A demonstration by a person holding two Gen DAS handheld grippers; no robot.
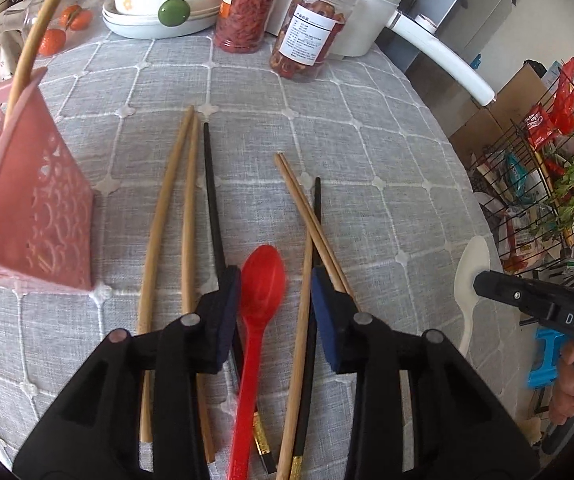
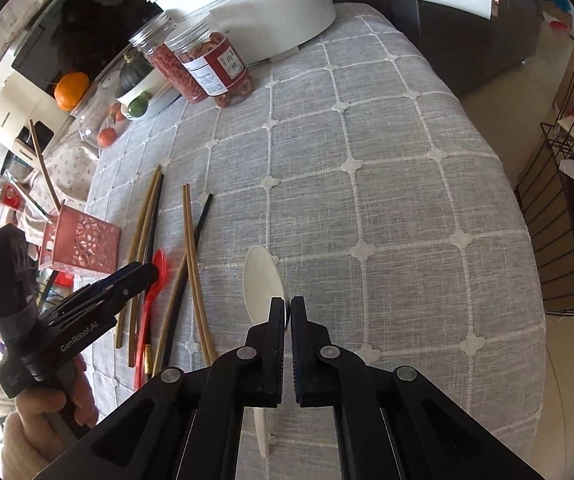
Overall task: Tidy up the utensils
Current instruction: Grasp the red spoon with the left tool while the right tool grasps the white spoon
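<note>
Lying between the left claw's [image 1: 275, 304] open jaws: red spoon [image 1: 261, 280].

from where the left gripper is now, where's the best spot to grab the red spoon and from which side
Take the red spoon by its narrow handle just below the bowl, coming straight down from above. It lies flat on the tablecloth with its handle running toward the camera, and the left gripper already has one of its fingers on either side of it. The bowl is too wide, and chopsticks crowd both sides.

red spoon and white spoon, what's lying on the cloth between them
Between the red spoon and the white spoon lie wooden and black chopsticks, crossing each other; the right wrist view shows it best.
</note>
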